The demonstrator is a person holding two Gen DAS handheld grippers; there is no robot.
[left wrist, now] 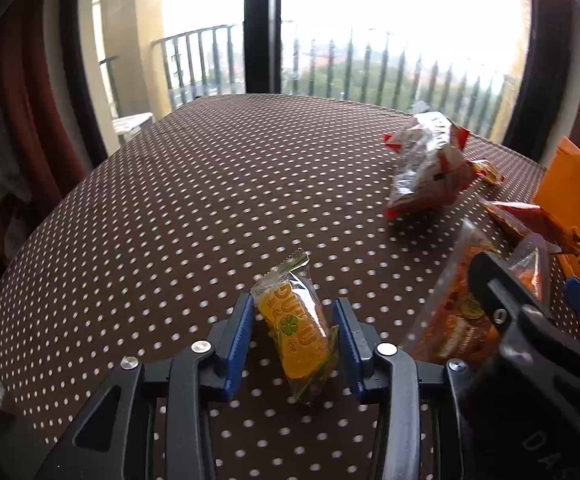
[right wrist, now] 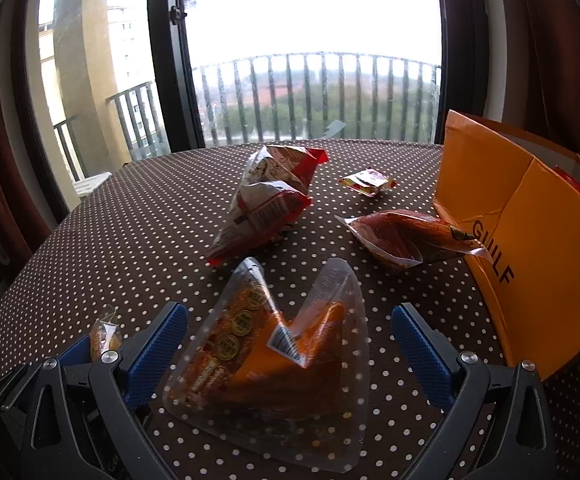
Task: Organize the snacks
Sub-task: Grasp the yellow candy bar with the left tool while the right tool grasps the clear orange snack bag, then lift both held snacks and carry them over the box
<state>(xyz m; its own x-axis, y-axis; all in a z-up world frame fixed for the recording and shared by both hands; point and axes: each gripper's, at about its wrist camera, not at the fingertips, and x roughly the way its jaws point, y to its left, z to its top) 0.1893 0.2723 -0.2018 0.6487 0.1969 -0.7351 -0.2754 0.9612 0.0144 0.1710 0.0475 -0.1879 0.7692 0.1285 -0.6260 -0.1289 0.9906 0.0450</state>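
Observation:
My left gripper [left wrist: 294, 330] is open, its blue fingers on either side of a small yellow-orange wrapped snack [left wrist: 296, 326] lying on the dotted tablecloth; the left pad touches the wrapper, the right stands apart. My right gripper [right wrist: 290, 344] is open wide around an orange clear-edged snack bag [right wrist: 274, 364] that lies on the table, not gripped. The right gripper [left wrist: 530, 320] and that bag [left wrist: 454, 320] also show in the left wrist view. The small snack [right wrist: 106, 334] shows at the left of the right wrist view.
A red-and-white snack bag [right wrist: 266, 204], a dark red pouch [right wrist: 406, 236] and a small yellow-red packet [right wrist: 368, 181] lie further back. An open orange cardboard box [right wrist: 530, 248] stands at the right edge of the table [left wrist: 170, 220]. A window and balcony railing lie behind.

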